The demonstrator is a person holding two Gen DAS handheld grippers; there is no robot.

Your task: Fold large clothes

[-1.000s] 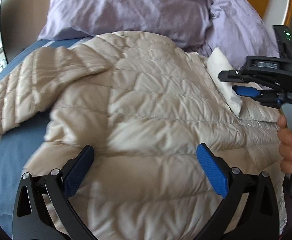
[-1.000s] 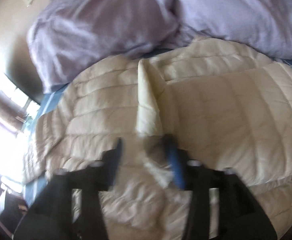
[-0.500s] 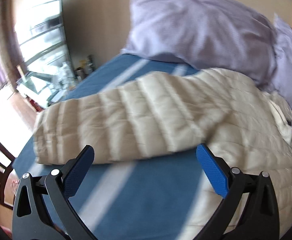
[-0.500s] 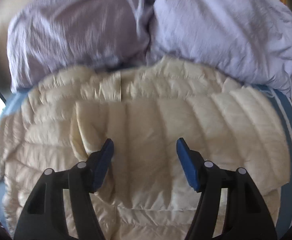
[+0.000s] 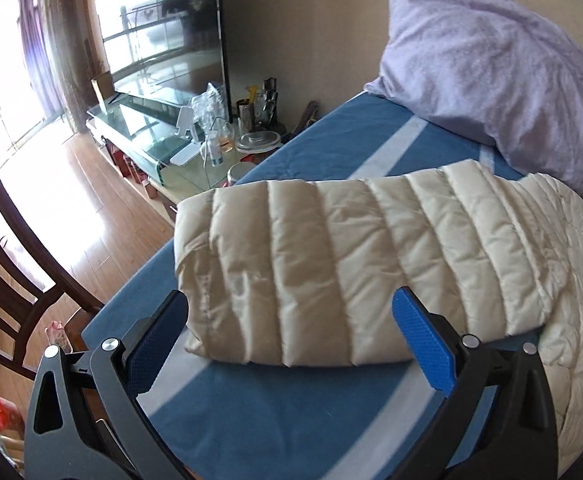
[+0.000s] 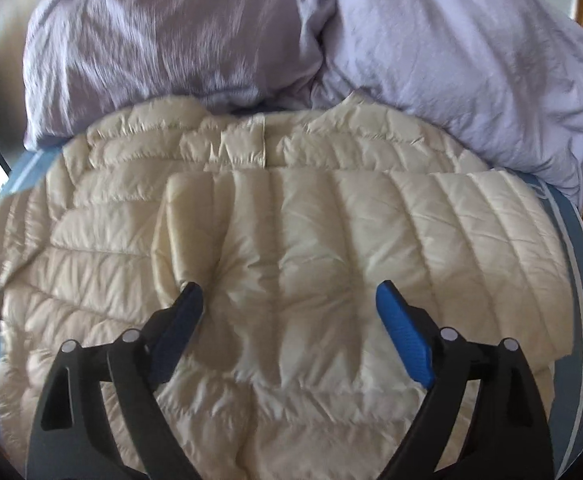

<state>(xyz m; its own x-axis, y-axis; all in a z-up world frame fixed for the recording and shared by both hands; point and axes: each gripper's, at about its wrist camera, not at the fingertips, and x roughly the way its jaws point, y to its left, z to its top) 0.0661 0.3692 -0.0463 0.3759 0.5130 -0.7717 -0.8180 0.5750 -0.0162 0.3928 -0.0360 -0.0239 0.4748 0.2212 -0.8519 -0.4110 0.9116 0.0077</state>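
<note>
A cream quilted puffer jacket [image 6: 291, 264] lies spread on a blue striped bed sheet [image 5: 283, 412]. One sleeve [image 6: 331, 220] is folded across the body. The other sleeve [image 5: 331, 260] lies stretched out towards the bed's left edge. My left gripper [image 5: 291, 336] is open and empty, its blue pads either side of that sleeve's cuff end, just above it. My right gripper [image 6: 287, 328] is open and empty, over the middle of the jacket's body.
Two lilac pillows [image 6: 251, 36] lie at the head of the bed, one also in the left wrist view [image 5: 503, 60]. A glass TV stand [image 5: 143, 128] with bottles and jars stands beside the bed. A dark wooden chair [image 5: 15, 248] stands on the wood floor at left.
My left gripper has swung left from over the jacket's body to the outstretched sleeve's end. My right gripper let go of the folded sleeve, opened wide and moved back over the body.
</note>
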